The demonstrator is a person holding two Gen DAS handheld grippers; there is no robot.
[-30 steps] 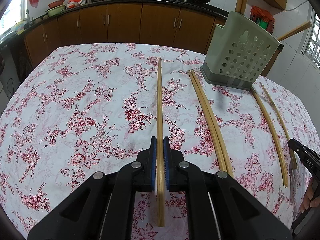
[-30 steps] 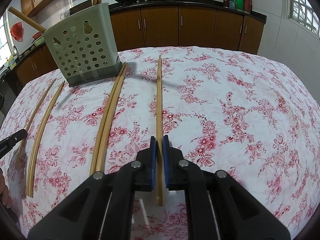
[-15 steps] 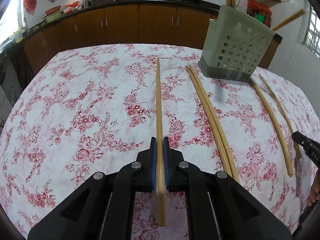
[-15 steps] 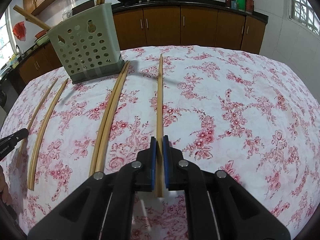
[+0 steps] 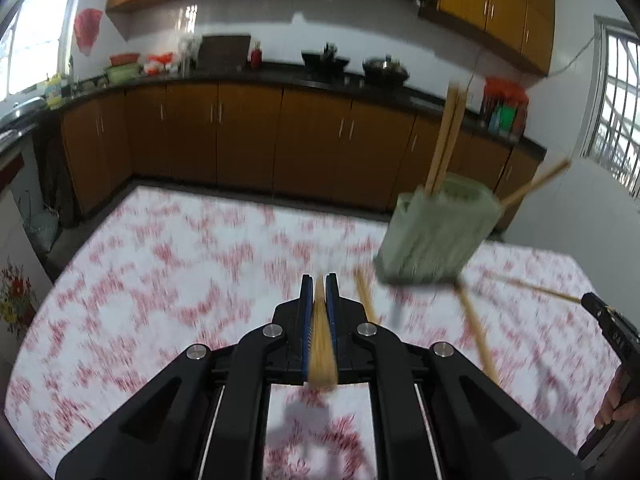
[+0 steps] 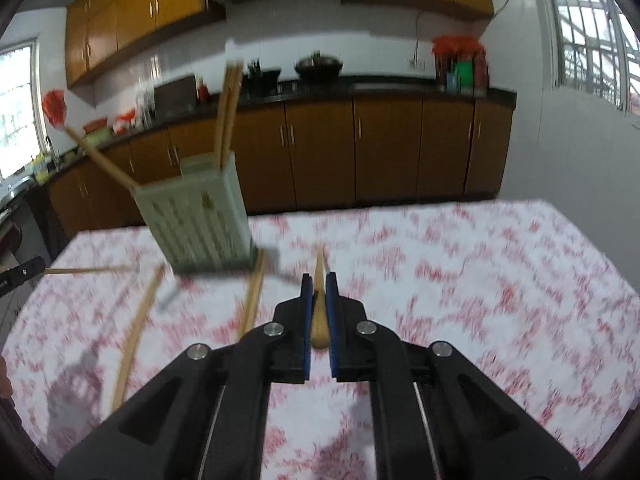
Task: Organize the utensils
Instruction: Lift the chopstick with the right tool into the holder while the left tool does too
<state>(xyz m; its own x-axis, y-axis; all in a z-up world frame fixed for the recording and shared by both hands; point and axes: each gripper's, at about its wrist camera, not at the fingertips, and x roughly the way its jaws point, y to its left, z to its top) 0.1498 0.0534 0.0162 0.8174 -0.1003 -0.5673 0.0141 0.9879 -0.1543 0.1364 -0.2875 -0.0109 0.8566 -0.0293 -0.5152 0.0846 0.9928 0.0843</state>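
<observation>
My left gripper (image 5: 319,280) is shut on a wooden chopstick (image 5: 320,336) and holds it lifted above the floral tablecloth (image 5: 160,280). My right gripper (image 6: 319,280) is shut on another wooden chopstick (image 6: 319,304), also lifted and pointing forward. The green perforated utensil holder (image 5: 436,236) stands ahead to the right with chopsticks sticking out of it; it also shows in the right wrist view (image 6: 196,224), ahead to the left. Loose chopsticks (image 5: 476,328) lie on the cloth near the holder. Both views are blurred by motion.
Wooden kitchen cabinets (image 5: 248,136) and a dark counter with pots run along the back wall. The other gripper's tip shows at the right edge (image 5: 608,320) of the left wrist view. More loose chopsticks (image 6: 136,332) lie left of the holder.
Both grippers have lifted their chopsticks off the cloth and tilted upward. The views now show the cabinets and wall instead of the table top.
</observation>
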